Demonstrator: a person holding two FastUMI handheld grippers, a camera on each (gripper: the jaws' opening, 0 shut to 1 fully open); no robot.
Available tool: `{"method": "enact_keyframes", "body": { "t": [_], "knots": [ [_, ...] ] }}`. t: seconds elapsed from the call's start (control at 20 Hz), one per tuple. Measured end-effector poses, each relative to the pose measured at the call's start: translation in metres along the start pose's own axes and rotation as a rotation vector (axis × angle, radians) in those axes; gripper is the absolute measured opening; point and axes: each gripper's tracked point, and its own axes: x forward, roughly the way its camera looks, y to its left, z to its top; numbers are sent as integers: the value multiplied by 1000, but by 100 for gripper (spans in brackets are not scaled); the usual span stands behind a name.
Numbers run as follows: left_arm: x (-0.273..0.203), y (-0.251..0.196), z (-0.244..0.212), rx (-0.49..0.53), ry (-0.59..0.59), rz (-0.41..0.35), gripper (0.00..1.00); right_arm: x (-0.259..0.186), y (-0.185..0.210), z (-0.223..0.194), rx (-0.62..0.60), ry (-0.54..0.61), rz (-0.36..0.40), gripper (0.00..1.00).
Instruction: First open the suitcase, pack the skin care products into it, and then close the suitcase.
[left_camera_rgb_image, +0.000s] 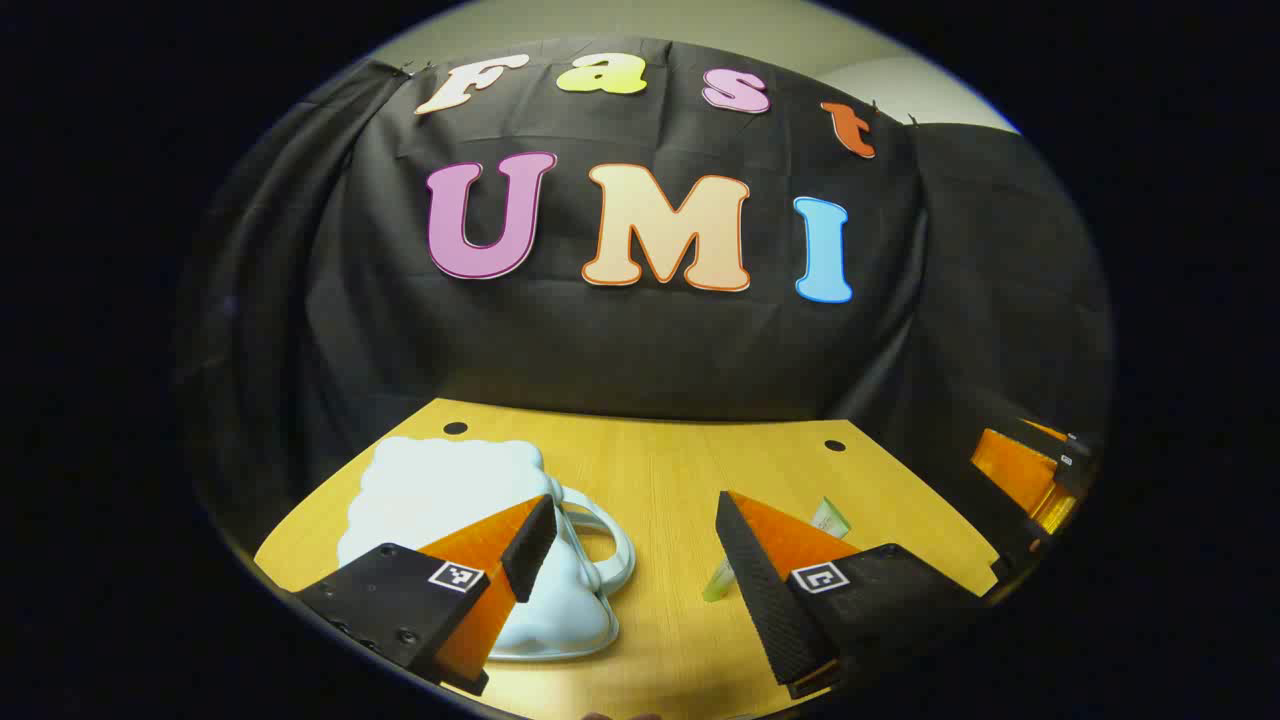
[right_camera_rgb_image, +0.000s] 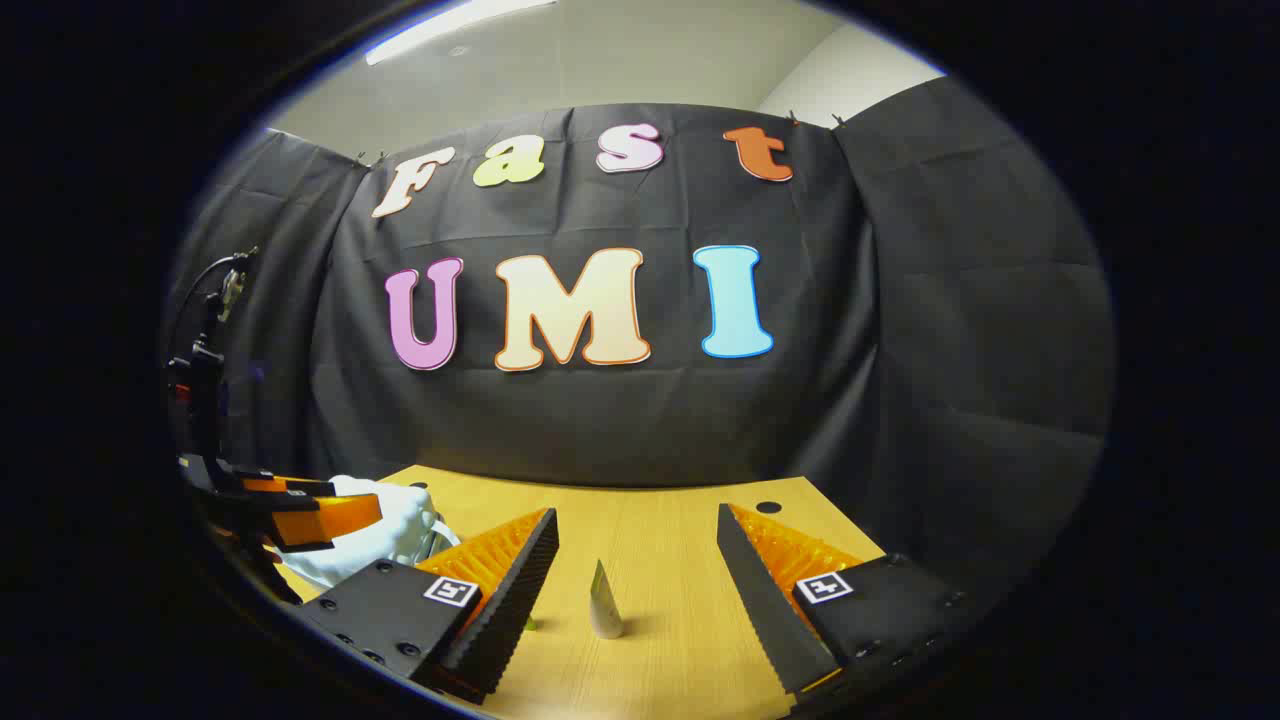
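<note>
Both grippers (left_camera_rgb_image: 630, 570) (right_camera_rgb_image: 635, 575) hang released over the surface (left_camera_rgb_image: 660, 480). The left finger partly hides the white suitcase (left_camera_rgb_image: 440, 490); a tube (right_camera_rgb_image: 605, 605) stands upright between the right fingers.

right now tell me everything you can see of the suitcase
The suitcase is small, pale blue-white and cloud-shaped with a scalloped edge and a looped handle on its side. It looks like smooth hard plastic. It lies flat and closed on the wooden table, partly hidden behind a finger of the left gripper.
</note>
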Motion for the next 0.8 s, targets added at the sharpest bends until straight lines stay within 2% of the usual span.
{"method": "enact_keyframes", "body": {
  "t": [0.2,0.45,0.8],
  "knots": [
    [2,-8,-6,-4,31,-13,95,-3,-9,0,-5,2,-29,99],
    [11,-16,3,-15,47,-44,95,-5,-11,-2,-6,12,-25,99],
    [34,-4,5,-24,180,-83,96,-4,-8,-15,12,66,-6,99]
  ]
}}
